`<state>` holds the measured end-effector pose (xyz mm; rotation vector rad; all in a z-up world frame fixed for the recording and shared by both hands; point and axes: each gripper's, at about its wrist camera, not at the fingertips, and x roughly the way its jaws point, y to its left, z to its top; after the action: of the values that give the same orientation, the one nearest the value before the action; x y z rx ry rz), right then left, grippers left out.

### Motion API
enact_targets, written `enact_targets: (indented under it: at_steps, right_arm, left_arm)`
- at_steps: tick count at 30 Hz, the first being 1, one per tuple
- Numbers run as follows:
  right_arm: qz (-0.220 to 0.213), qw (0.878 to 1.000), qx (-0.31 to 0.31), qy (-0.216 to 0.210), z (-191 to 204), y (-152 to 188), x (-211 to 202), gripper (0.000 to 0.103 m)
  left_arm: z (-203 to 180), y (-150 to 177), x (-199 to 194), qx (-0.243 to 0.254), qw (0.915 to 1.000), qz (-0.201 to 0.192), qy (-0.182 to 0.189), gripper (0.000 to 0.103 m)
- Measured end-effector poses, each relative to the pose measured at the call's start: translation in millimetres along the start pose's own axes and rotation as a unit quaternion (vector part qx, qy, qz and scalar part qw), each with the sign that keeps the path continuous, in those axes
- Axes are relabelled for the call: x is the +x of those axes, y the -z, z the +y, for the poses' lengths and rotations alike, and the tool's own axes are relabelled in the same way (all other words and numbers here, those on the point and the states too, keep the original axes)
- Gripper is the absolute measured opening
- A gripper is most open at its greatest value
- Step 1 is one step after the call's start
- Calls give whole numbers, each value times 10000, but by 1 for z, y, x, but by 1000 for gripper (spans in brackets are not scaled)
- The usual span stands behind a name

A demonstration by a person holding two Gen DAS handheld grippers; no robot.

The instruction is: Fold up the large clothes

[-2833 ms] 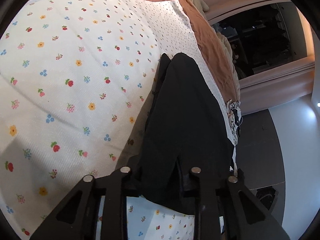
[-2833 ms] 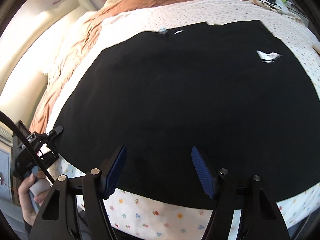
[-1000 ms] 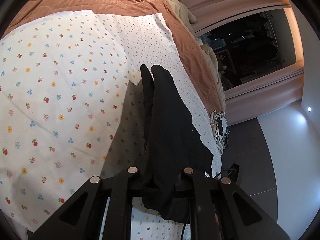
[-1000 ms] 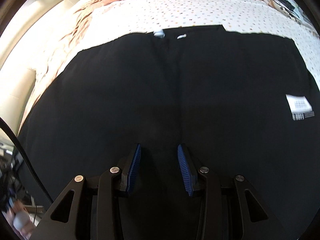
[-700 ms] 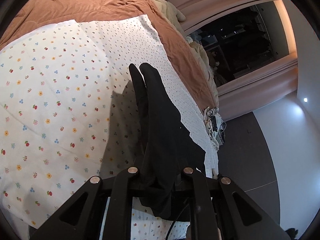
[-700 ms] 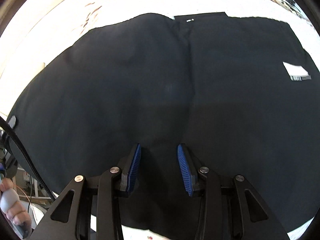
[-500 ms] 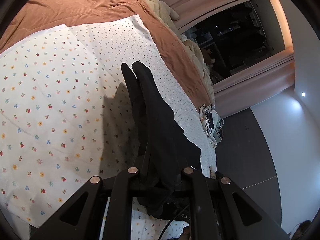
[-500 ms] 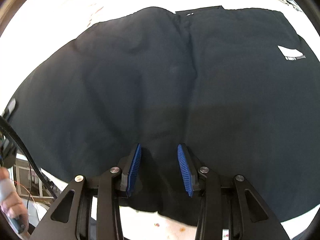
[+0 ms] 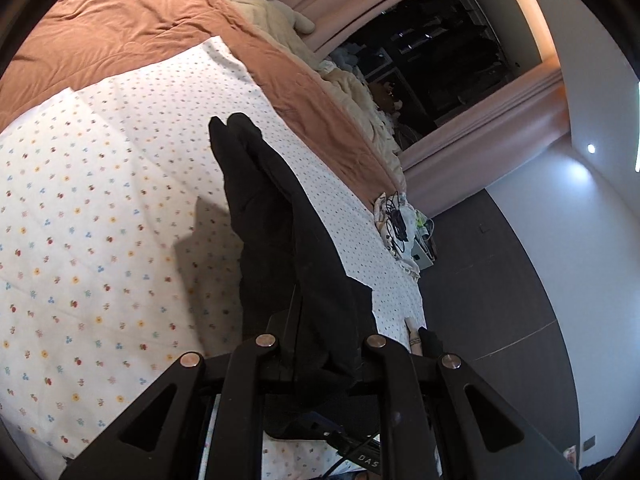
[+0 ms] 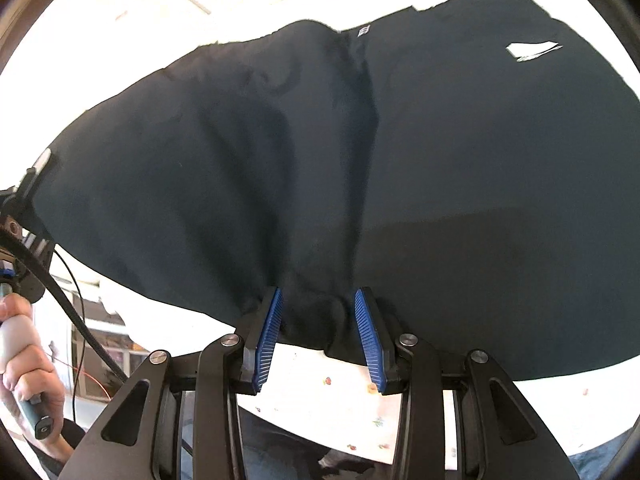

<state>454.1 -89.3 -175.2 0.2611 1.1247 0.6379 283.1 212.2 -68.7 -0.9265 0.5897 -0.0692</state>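
A large black garment (image 10: 360, 168) hangs stretched between both grippers above a bed. In the right wrist view it fills the frame, with a white label (image 10: 532, 50) at the upper right. My right gripper (image 10: 318, 328) is shut on a bunched fold of its near edge between blue pads (image 10: 270, 332). In the left wrist view the black garment (image 9: 288, 232) runs edge-on away from me. My left gripper (image 9: 320, 346) is shut on its near end, and the cloth hides the fingertips.
The bed has a white floral sheet (image 9: 80, 220) and a brown duvet (image 9: 132, 20) at the far end. Cables and clutter (image 9: 400, 224) lie at the bed's right edge, beside a dark floor (image 9: 520, 300). A hand holding the other gripper's handle (image 10: 20, 344) shows at the left.
Both grippers have lifted the garment higher off the bed. The right gripper closed on the near edge, which is now bunched. The cloth has swung up and turned edge-on to the left camera.
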Motion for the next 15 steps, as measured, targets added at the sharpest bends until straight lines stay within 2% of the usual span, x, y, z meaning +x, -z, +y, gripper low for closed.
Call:
enact_targets:
  at_steps: [2,5,6,8,12,15]
  right_arm:
    - [-300,9995,-11,122,-13,0,-6,35]
    - [-490,9986,82,163,-33,-2,-10,39]
    - [-538,9983,113,173,-29,0,-8,52]
    - [-715,9971,217,141,-43,2,-9,72]
    - [-938,9943,501,80,-57,8,-3,72]
    - [-1065,9916,729,-1,-83,10,-2,72]
  left_arm:
    - [-12,1,5,110,9999,31,14,15]
    - [-29,3,15,267,9996,103,35,15]
    - [-35,4,19,317,9994,137,51,15]
    - [-47,6,26,430,9989,195,72,15]
    - [-74,14,44,677,9969,370,173,15]
    - [-90,22,58,785,9952,512,266,15]
